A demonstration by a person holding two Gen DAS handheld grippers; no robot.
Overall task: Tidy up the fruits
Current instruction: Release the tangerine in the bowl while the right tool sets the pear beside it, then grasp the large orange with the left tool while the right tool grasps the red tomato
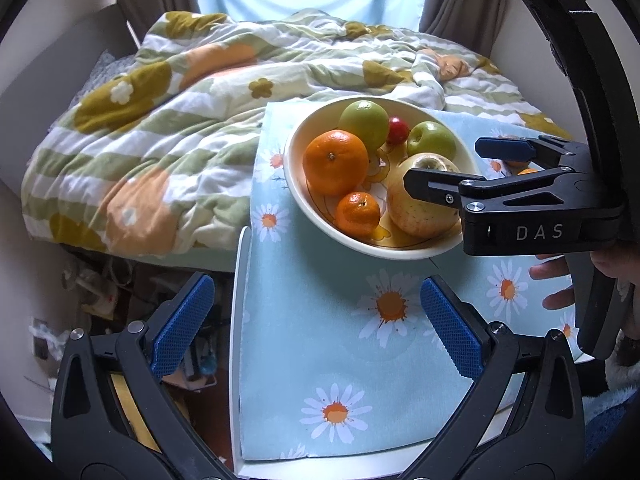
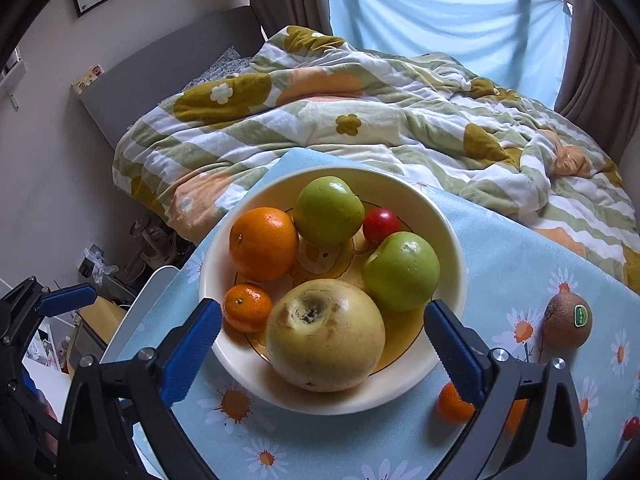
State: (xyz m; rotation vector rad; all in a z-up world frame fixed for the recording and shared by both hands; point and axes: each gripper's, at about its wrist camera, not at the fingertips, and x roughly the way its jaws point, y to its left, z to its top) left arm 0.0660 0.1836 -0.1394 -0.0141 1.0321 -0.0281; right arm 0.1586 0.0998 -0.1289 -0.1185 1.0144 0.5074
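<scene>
Blue pads on our right gripper stand wide apart and hold nothing, hovering just above the near rim of the bowl with the big yellow apple between and below them. Our left gripper is just as wide and empty, hanging over bare daisy cloth in front of the bowl. Inside the bowl we count a large orange, a small mandarin, two green apples and a small red fruit. Outside it, on the cloth to our right, lie another mandarin, partly hidden behind the right finger, a kiwi with a sticker, and something red at the picture's edge that we cannot make out. We judge the loose mandarin to be the nearest piece left to gather. To do that well, we should draw the right gripper back and to the right until the fruit sits squarely between the pads, close gently across its widest part, lift clear of the rim, and set it in the gap beside the small mandarin, so nothing rolls.
</scene>
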